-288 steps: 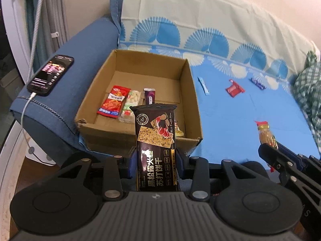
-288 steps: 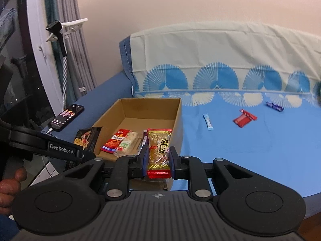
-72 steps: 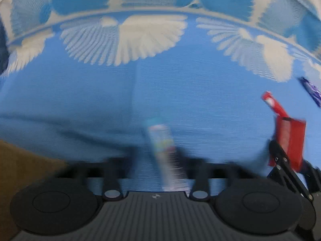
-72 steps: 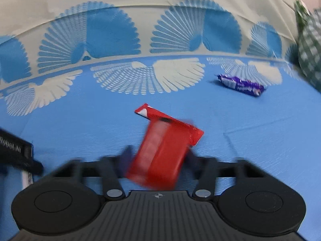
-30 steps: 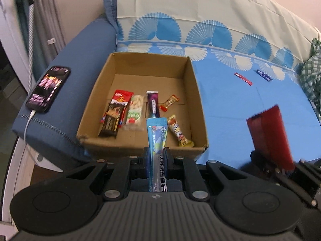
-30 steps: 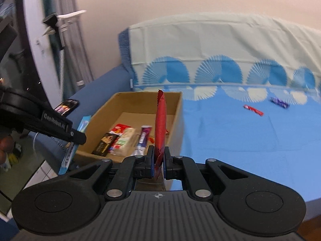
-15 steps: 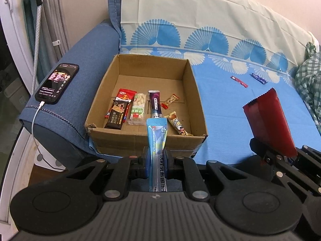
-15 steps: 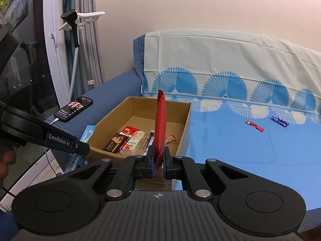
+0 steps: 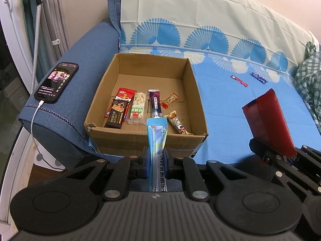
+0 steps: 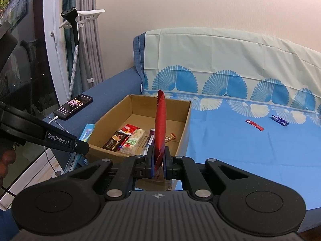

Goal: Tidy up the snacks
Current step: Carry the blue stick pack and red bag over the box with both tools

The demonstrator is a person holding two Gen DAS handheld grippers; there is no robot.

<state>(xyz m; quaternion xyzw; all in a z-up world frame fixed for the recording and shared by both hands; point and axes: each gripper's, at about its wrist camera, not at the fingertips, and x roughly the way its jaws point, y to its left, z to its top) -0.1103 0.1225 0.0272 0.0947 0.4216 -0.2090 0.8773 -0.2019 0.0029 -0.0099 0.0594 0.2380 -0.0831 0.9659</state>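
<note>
The left claw (image 9: 157, 157) is clamped on a blue sachet (image 9: 156, 136), which stands upright between the pads with its top end in front of the near wall of the box (image 9: 144, 140). The right claw (image 10: 158, 163) is pinched fully closed on a red packet (image 10: 160, 124); the packet stands upright and edge-on to the right wrist camera. In the left wrist view the same red packet (image 9: 267, 120) shows its flat face, tilted, at the right of the frame above the sofa seat.

The box is open-topped cardboard and sits at the left end of the sofa (image 9: 230, 108) seat, against the armrest (image 9: 80, 64). Both claws are held at the near side of the box, outside it.

Six snacks lie on the box floor, toward its near wall:
- a dark biscuit pack (image 9: 116, 113), nearest the left wall, overlapping a red pack (image 9: 125, 94);
- a pale green-label pack (image 9: 138, 107), just beside them;
- a purple stick (image 9: 155, 103), near the centre;
- a small orange candy (image 9: 170, 100), right of the stick;
- a yellow bar (image 9: 178, 124), toward the near right corner.

Two snacks lie on the seat, well apart from the box, toward the backrest: a red stick (image 9: 238, 81) and a purple bar (image 9: 259, 77).

A phone (image 9: 56, 82) with a lit screen rests on the armrest, cable attached. Green checked cloth (image 9: 309, 84) lies at the seat's right end.
</note>
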